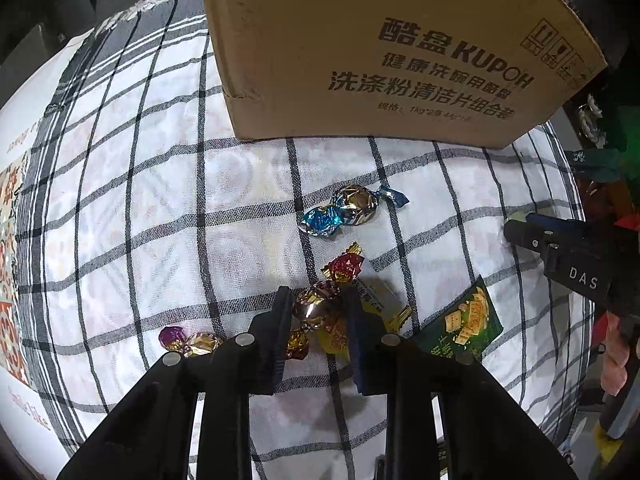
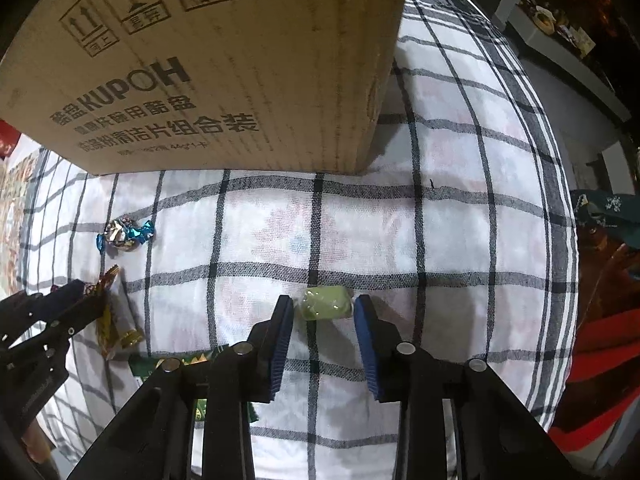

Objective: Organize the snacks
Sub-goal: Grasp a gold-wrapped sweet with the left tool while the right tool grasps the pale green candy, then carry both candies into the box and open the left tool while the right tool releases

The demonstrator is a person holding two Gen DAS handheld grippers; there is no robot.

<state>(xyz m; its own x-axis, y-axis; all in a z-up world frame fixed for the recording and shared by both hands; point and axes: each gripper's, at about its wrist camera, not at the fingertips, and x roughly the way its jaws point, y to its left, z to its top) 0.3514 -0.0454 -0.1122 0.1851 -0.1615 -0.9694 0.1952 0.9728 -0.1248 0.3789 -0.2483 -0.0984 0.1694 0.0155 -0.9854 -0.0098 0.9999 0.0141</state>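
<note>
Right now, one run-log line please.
left gripper: open around gold foil candy | right gripper: open around green candy | cardboard box: behind

Left gripper was low over the table, jaws parted. Right gripper was likewise lowered, fingers spread apart.

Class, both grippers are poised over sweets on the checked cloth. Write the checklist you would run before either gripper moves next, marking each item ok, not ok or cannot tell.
1. Bronze foil candy sits between the left gripper fingers: ok.
2. Left gripper actually clamped on it: cannot tell; the fingers look close to the wrapper.
3. Green candy centred between the right gripper fingers: ok.
4. Right gripper shut on it: not ok; gaps show on both sides.
5. Cardboard box open on top for dropping: cannot tell; only its side shows.
6. Grippers apart from each other: ok.
</note>
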